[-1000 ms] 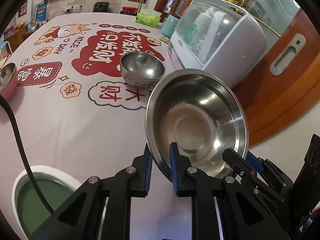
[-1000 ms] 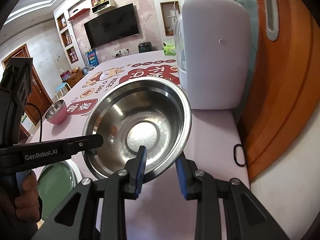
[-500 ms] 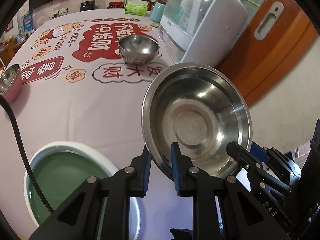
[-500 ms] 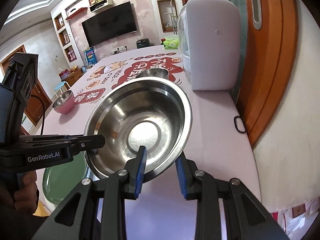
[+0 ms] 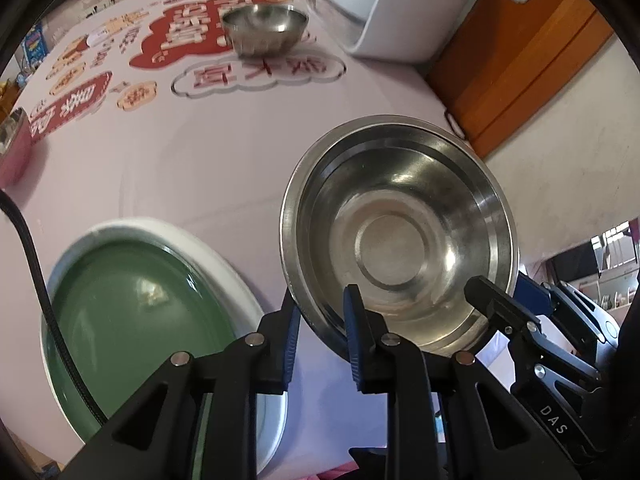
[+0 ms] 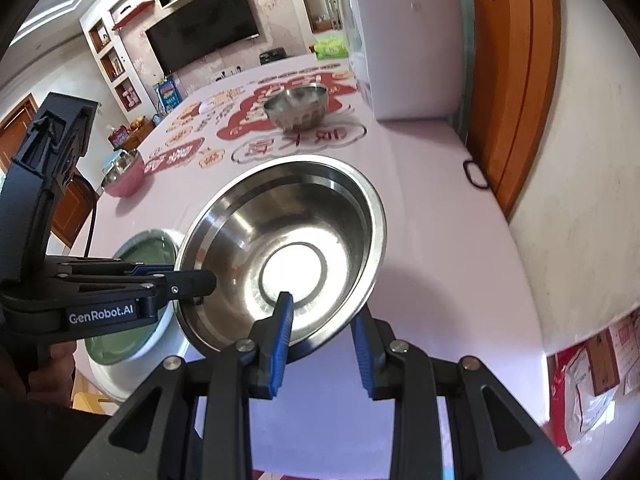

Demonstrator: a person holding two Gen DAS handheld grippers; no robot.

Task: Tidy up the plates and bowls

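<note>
Above the near tabletop [image 5: 224, 168], the left gripper [image 5: 320, 316] and right gripper [image 6: 322, 320] both clench the steel bowl's [image 5: 400, 240] rim. Keeping it level and lowering it centred onto the green plate [image 5: 132, 304] at the near left seems best.

Quick count: three steel bowls total, the big one [image 6: 288, 256] up front, a smaller one [image 6: 298, 110] further back on the worktop [image 6: 440, 240], plus one in a pink shell [image 6: 122, 172] off left. One green plate [image 5: 132, 308]. One white appliance [image 6: 404, 40]. Two tongs, left [image 6: 192, 280] and right [image 6: 322, 344].
</note>
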